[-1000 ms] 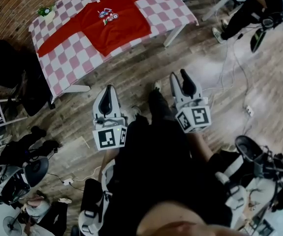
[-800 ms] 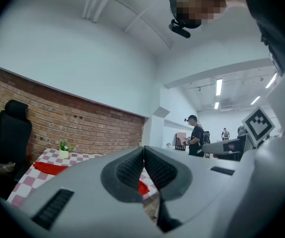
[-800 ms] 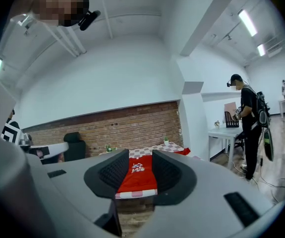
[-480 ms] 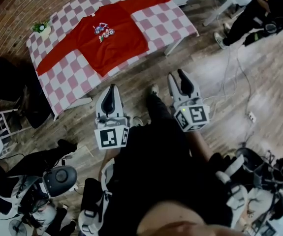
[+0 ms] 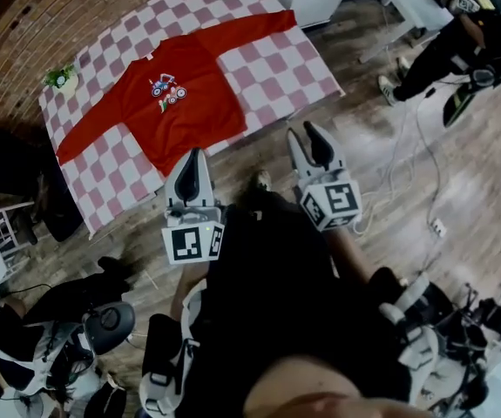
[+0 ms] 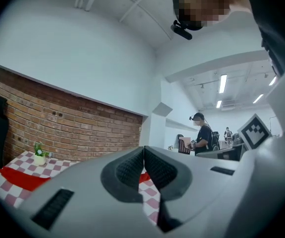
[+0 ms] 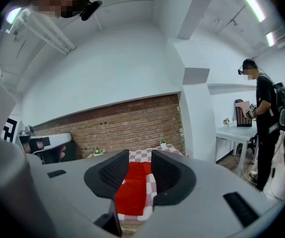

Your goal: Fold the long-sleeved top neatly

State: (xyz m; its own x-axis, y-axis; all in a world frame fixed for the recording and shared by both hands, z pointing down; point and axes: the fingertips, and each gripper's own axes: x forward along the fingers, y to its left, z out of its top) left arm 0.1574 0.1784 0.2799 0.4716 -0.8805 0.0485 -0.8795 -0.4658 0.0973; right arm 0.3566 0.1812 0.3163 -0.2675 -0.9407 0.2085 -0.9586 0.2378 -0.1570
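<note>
Red top lies spread flat and print up on the worktop, over a checked cloth, with both sleeves stretched out toward opposite edges. A small plant stands at one corner, apart from the top. Both grippers are held over the wooden floor, short of the worktop and touching nothing. The left gripper has its jaws pressed together with nothing between them. The right gripper has its jaws apart and empty, and in its own view the top shows far off through the gap. No fold has begun. Likely faults from here: the left gripper, unless it parts its jaws first, would push the fabric into wrinkles instead of taking it. A pinch set too deep would catch the cloth along with the top and drag both. A sleeve swung wide might knock the plant over. Uneven lifts of the two sides would leave a skewed fold.
</note>
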